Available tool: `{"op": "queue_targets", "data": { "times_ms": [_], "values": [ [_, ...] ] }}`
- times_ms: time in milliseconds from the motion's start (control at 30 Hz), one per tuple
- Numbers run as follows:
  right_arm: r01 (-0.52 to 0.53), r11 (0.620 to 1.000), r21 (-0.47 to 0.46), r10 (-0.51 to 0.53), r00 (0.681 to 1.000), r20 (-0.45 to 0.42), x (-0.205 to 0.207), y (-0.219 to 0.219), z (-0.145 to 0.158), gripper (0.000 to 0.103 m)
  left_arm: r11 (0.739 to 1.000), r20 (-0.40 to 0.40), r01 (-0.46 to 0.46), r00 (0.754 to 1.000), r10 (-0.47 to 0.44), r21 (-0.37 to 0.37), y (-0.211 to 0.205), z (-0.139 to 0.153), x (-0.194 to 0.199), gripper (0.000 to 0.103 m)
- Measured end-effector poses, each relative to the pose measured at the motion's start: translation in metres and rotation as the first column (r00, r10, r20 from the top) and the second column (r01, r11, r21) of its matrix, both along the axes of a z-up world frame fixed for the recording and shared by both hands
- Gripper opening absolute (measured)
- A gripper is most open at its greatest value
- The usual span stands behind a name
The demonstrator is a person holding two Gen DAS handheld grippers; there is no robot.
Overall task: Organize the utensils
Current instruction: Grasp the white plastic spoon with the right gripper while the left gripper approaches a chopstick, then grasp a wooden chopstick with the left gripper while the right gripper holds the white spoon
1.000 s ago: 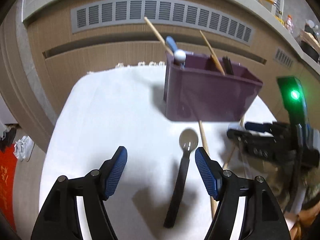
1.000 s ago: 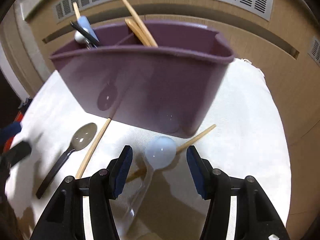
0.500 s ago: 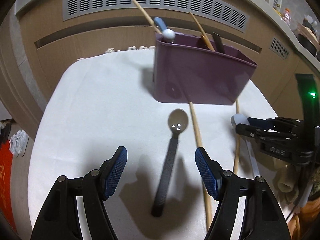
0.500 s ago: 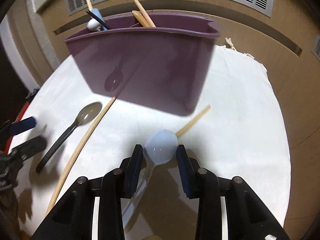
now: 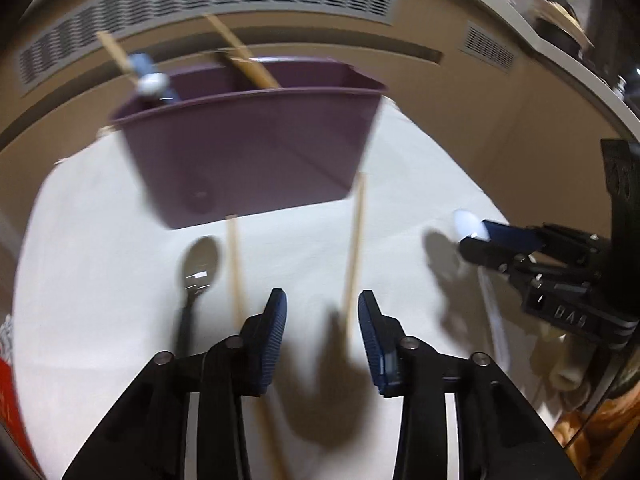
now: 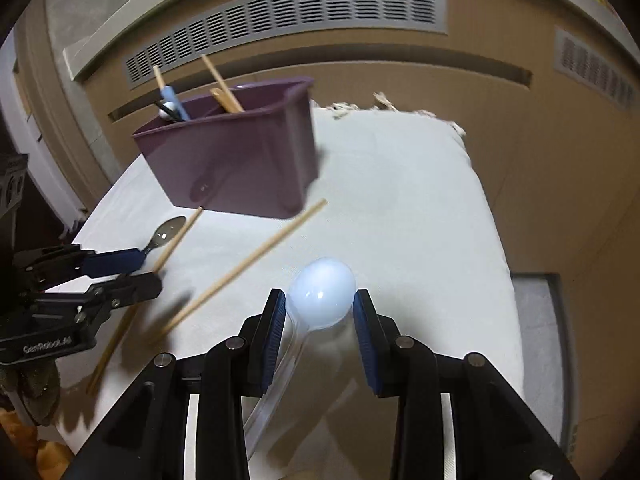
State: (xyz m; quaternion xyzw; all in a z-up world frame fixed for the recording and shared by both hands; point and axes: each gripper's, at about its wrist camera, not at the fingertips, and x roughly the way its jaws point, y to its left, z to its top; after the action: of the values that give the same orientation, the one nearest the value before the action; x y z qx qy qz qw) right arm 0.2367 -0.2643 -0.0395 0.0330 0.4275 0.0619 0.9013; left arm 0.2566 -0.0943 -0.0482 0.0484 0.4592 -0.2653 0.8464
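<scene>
My right gripper [image 6: 319, 307] is shut on a translucent white spoon [image 6: 321, 297] and holds it above the white cloth; it also shows in the left wrist view [image 5: 468, 225]. My left gripper [image 5: 321, 312] is open and half closed, just above the near end of a wooden chopstick [image 5: 354, 252]. A second chopstick [image 5: 236, 276] and a black-handled spoon [image 5: 198, 268] lie to its left. The purple utensil box [image 5: 256, 148] stands behind them and holds chopsticks and spoons. The box also shows in the right wrist view [image 6: 236, 160].
A white cloth [image 6: 400, 208] covers the small table, with its edges near on all sides. A wooden cabinet wall with vent grilles [image 6: 288, 16] stands close behind. A red mat [image 5: 10, 408] lies on the floor at the left.
My right gripper closed on the white spoon and lifted it back from the box. My left gripper swung right from the black-handled spoon to the right chopstick and narrowed its jaws.
</scene>
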Motion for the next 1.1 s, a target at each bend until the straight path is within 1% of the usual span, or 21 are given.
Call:
{"op": "queue_targets", "data": {
  "times_ms": [100,233,300,367,433,500,533,667,700,733,833,967,1100],
  "values": [
    [0.012,0.999,0.041,-0.012,1.000,-0.009,-0.007,-0.010,-0.010,0.033,0.999,-0.009,0.035,0.999,-0.034,0.026,-0.020,-0.003,0.004,0.037],
    [0.037,0.995,0.096,-0.035,0.999,-0.021,-0.012,-0.020,-0.024,0.033,0.996,-0.016,0.030,0.999,-0.029,0.087,-0.043,-0.009,0.018,0.037],
    [0.033,0.992,0.123,-0.030,0.999,-0.023,-0.013,-0.022,-0.026,0.033,0.992,-0.017,0.029,0.999,-0.027,0.125,-0.052,-0.013,0.024,0.037],
    [0.021,0.991,0.134,-0.023,1.000,0.010,-0.015,-0.022,-0.022,0.033,0.985,-0.021,0.026,1.000,-0.023,0.168,-0.063,-0.019,0.034,0.037],
    [0.002,0.991,0.134,-0.006,1.000,0.030,-0.018,-0.019,-0.020,0.033,0.982,-0.029,0.016,1.000,-0.010,0.191,-0.069,-0.024,0.041,0.035],
    [-0.012,0.991,0.130,0.006,0.999,0.046,-0.020,-0.017,-0.018,0.034,0.982,-0.034,0.003,0.999,0.003,0.189,-0.072,-0.025,0.048,0.034],
    [-0.016,0.991,0.130,0.009,0.999,0.051,-0.021,-0.017,-0.018,0.034,0.982,-0.037,0.003,0.999,0.004,0.190,-0.073,-0.024,0.049,0.032],
    [-0.016,0.989,0.149,0.010,0.999,0.039,-0.019,-0.019,-0.021,0.034,0.980,-0.032,0.006,0.999,0.000,0.201,-0.071,-0.022,0.046,0.026],
    [-0.014,0.988,0.155,0.009,0.999,0.035,-0.018,-0.020,-0.021,0.034,0.980,-0.032,0.007,0.999,-0.001,0.201,-0.071,-0.021,0.045,0.021],
    [-0.012,0.987,0.158,0.008,0.999,0.031,-0.018,-0.020,-0.022,0.034,0.980,-0.033,0.007,0.999,0.000,0.198,-0.069,-0.021,0.044,0.013],
    [-0.014,0.987,0.160,0.010,1.000,0.025,-0.016,-0.021,-0.023,0.034,0.981,-0.038,0.011,0.999,-0.003,0.191,-0.066,-0.018,0.038,0.007],
    [-0.008,0.987,0.159,0.005,1.000,0.022,-0.015,-0.021,-0.023,0.034,0.983,-0.047,0.009,0.999,0.000,0.183,-0.057,-0.015,0.027,0.006],
    [-0.004,0.988,0.153,0.002,1.000,0.018,-0.014,-0.020,-0.023,0.034,0.986,-0.080,-0.001,0.997,0.015,0.166,-0.034,-0.009,0.006,0.005]
  ]
}}
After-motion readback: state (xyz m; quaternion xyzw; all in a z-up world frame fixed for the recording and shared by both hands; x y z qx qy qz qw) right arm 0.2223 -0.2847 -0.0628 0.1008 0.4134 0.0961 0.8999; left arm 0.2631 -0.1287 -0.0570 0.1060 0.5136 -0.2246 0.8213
